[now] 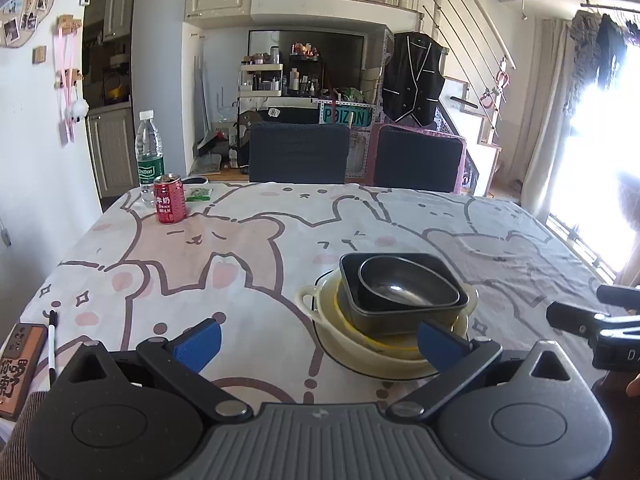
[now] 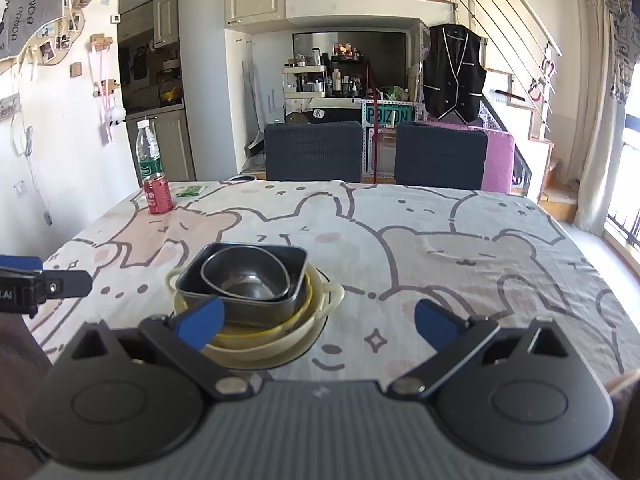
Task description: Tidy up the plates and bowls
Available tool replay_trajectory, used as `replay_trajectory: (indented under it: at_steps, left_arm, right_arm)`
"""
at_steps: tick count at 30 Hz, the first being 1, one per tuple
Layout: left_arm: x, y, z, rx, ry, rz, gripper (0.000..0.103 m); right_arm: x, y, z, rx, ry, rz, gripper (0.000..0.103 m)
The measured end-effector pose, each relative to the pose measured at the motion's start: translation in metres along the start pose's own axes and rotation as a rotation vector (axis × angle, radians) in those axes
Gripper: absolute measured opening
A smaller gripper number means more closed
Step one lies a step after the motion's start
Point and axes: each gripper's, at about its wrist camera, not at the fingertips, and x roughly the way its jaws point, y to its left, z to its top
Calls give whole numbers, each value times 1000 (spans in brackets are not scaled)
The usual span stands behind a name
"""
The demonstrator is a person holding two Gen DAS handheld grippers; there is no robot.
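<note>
A nested stack point(image 1: 394, 312), a small dark metal bowl in a black square dish upon cream handled ceramic bowls, was seen at one o'clock of the left gripper point(image 1: 318, 342). Both the left and the right gripper point(image 2: 318, 322) were spread wide, nothing held. The stack was judged heavy, slippery and breakable, best taken by the cream rim.

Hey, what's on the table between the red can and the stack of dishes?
Nothing but bare tablecloth. Both wrist views show the stretch from the red can to the stack of dishes free of objects.
</note>
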Motion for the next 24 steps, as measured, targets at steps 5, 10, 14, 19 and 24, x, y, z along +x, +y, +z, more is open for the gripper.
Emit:
replay_trajectory:
  at_steps: [5,10,14,19,24]
  left_arm:
    - [-3,-2,-11,9,7,3,103]
    - [-3,-5,-16,33,-7,38,103]
    - [-2,-4,-18,31,-13,41,103]
    - [-4,-7,-19,45,-30,29,103]
    - [-4,-10,-21,60,-35,29,103]
  right_arm:
    - [-6,-1,-5,-7,-20,-33,103]
    - [-13,-2,-8,-7,-32,-38,103]
    - [-17,0,-16,-16,-41,-48,103]
    - [-20,0,-20,-20,-45,-37,103]
    - [-21,-2,-20,-5,-46,-37,103]
